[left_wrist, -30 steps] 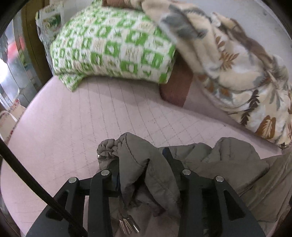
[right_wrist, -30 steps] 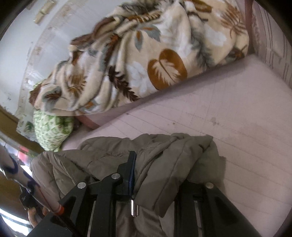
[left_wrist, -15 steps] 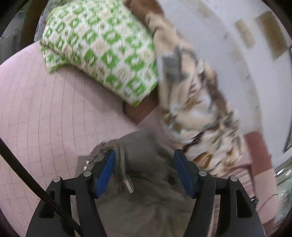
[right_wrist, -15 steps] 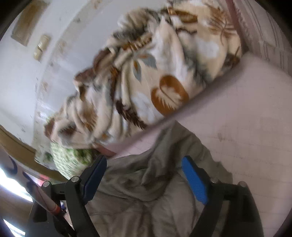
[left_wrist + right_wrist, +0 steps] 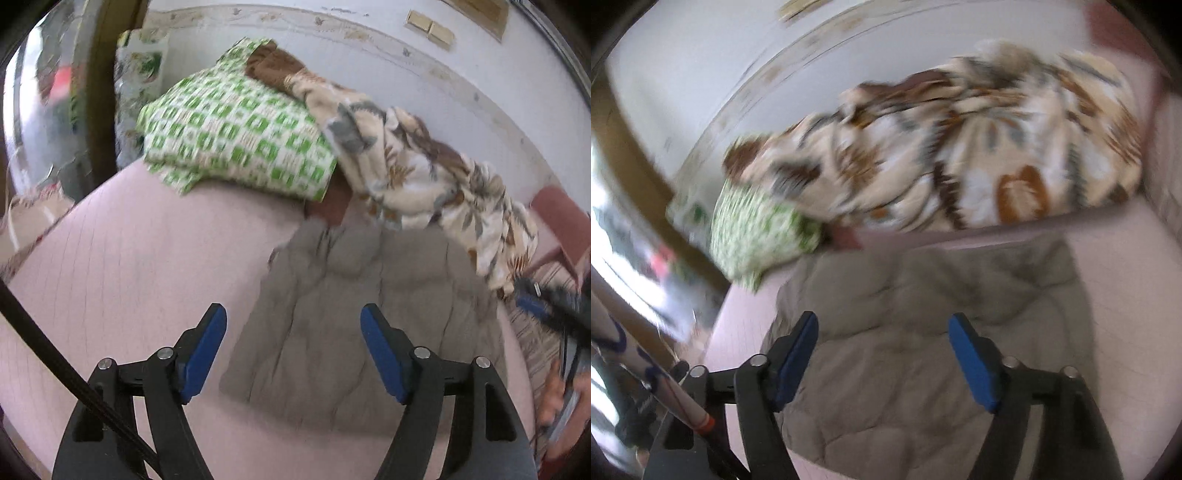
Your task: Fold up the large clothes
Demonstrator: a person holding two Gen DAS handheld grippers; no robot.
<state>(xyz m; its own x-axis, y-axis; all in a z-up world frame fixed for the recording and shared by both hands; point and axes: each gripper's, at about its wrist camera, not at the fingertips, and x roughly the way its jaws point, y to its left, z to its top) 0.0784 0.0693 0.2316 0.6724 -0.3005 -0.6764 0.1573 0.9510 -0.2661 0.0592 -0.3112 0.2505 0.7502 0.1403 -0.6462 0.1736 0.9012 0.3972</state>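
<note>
A grey-brown quilted padded jacket lies spread flat on the pale pink quilted bed cover, its far edge just beside the heap of bedding at the far side of the bed. In the left wrist view the left gripper hangs above the near left part of the jacket with its black arms spread wide and the blue pads facing each other across an empty gap; the jaws are opening, and nothing is between them, the fabric lying well below and untouched. In the right wrist view the right gripper hangs over the middle of the same jacket, also spread wide, its jaws closing slightly at this moment but with no cloth between the blue pads. Far left on the bed sits a green-and-white checked pillow, and to its right a cream blanket with brown and grey leaf print is piled along the white wall, partly overlapping the pillow. A brown wooden frame stands upright at the far left. At the right edge of the left wrist view part of the right gripper and the hand holding it appear, blurred.
</note>
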